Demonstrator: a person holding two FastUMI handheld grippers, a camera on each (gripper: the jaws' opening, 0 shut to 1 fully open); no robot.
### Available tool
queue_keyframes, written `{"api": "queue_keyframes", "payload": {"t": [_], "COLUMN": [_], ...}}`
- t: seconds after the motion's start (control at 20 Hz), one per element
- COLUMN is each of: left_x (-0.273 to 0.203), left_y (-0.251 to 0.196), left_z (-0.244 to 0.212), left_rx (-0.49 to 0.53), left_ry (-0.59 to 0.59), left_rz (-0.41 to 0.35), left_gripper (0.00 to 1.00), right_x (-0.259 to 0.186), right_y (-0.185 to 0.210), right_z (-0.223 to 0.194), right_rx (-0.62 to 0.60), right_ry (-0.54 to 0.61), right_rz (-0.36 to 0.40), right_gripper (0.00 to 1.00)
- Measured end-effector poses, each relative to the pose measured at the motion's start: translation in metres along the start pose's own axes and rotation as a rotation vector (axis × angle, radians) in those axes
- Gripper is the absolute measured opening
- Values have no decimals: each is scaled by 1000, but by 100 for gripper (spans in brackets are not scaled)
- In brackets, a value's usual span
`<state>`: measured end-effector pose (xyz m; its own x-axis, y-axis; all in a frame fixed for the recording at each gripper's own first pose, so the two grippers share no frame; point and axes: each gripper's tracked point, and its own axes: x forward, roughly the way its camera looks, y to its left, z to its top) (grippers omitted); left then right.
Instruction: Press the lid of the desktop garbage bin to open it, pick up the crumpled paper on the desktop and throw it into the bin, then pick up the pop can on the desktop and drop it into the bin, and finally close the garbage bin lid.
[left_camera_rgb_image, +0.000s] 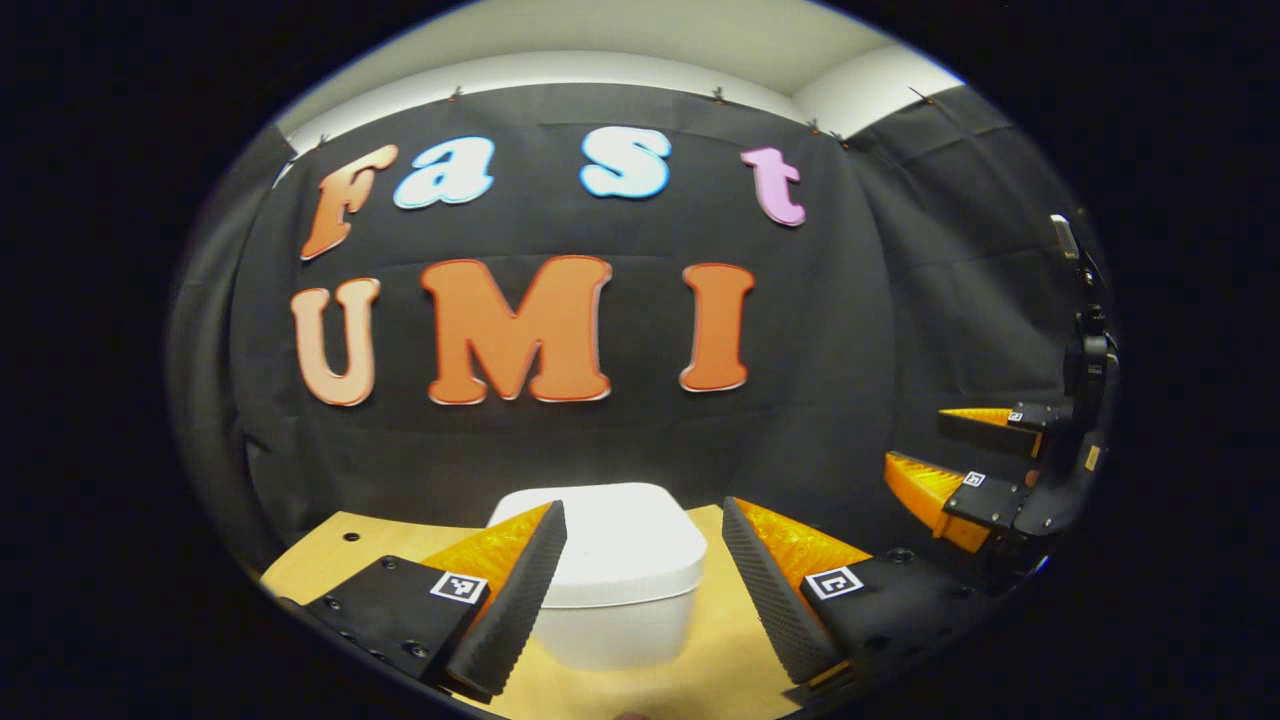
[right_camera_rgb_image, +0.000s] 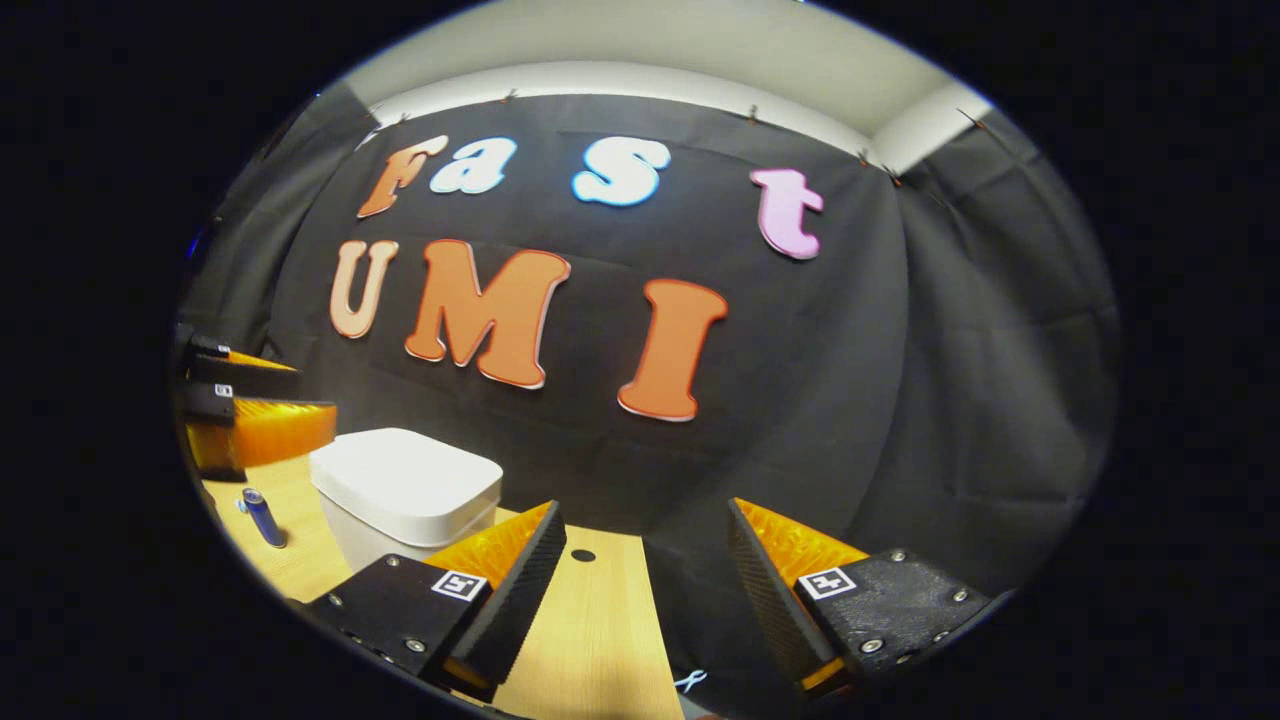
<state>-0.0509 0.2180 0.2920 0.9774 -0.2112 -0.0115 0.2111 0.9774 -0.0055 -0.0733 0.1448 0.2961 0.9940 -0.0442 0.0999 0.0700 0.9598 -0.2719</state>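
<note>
The white, rounded-square plastic garbage bin (left_camera_rgb_image: 610, 575) stands upright on the pale wooden tabletop (right_camera_rgb_image: 600, 630) with its lid (right_camera_rgb_image: 405, 483) lying flat and closed. In the left gripper view it sits straight ahead of the left tool (left_camera_rgb_image: 640, 590), whose fingers are spread wide with nothing between them; the right tool (right_camera_rgb_image: 640, 590) is likewise wide open and holds nothing, with the bin off to its left. A slim blue metal pop can (right_camera_rgb_image: 264, 518) lies on its side on the tabletop just left of the bin, its long axis running from its silver top, farther from the camera, toward the near edge. It looks light, thin-walled, smooth and likely to roll or dent, so it is best gripped across its round body near the middle. The bin looks light too and may slide under a press, so the push should go straight down on the lid.
</note>
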Motion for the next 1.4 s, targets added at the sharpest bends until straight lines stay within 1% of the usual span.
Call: {"api": "queue_keyframes", "payload": {"t": [0.15, 0.25, 0.3, 0.35, 0.4, 0.45, 0.5, 0.55, 0.6, 0.65, 0.7, 0.75, 0.85, 0.9, 0.95, 1.05, 1.1, 1.15, 1.2, 1.25, 1.35, 1.4], "left_x": [-14, -22, -26, -30, -30, -31, -31, -31, -30, -26, -24, -22, -19, -19, -18, -14, -12, -12, -12, -12, -8, -4], "left_y": [84, 134, 156, 183, 206, 228, 249, 267, 282, 295, 307, 320, 335, 342, 348, 355, 357, 360, 361, 358, 366, 368], "left_z": [5, 7, 6, 6, 7, 8, 9, 9, 8, 9, 8, 4, 1, 0, -1, -4, -5, -9, -12, -10, -1, 1], "left_rx": [-28, -19, -14, -13, -10, -1, 8, 17, 25, 29, 36, 46, 79, 92, 94, 53, 20, -12, -39, -44, -1, 19], "left_ry": [-11, -10, -7, -5, -5, -7, -10, -11, -10, -17, -13, -5, 0, 2, 0, 0, -2, 6, 19, 19, -17, -23], "left_rz": [96, 126, 131, 129, 123, 120, 117, 107, 94, 76, 63, 57, 35, 29, 33, 55, 73, 102, 124, 128, 150, 160], "left_gripper": [100, 99, 99, 99, 95, 99, 95, 95, 100, 100, 99, 100, 99, 99, 99, 99, 95, 99, 99, 99, 99, 99], "right_x": [3, 8, 9, 11, 11, 14, 15, 16, 17, 18, 18, 18, 19, 19, 20, 22, 23, 26, 29, 31, 34, 35], "right_y": [60, 102, 121, 140, 160, 180, 198, 215, 230, 245, 256, 269, 287, 295, 303, 308, 310, 313, 316, 319, 326, 326], "right_z": [32, 47, 51, 53, 55, 61, 66, 72, 77, 79, 81, 82, 90, 94, 94, 94, 96, 98, 96, 91, 85, 84], "right_rx": [7, 25, 34, 49, 68, 86, 97, 102, 102, 104, 111, 120, 135, 135, 125, 79, 61, 52, 56, 64, 77, 79], "right_ry": [-25, -28, -20, -4, 13, 23, 30, 34, 36, 37, 48, 63, 64, 59, 64, 71, 57, 51, 64, 78, 95, 98], "right_rz": [63, 76, 70, 57, 49, 43, 37, 26, 23, 26, 22, 15, -2, 5, 15, 30, 41, 49, 66, 83, 118, 124], "right_gripper": [97, 98, 96, 97, 98, 97, 97, 97, 97, 96, 97, 97, 97, 97, 97, 97, 97, 97, 97, 97, 97, 97]}}
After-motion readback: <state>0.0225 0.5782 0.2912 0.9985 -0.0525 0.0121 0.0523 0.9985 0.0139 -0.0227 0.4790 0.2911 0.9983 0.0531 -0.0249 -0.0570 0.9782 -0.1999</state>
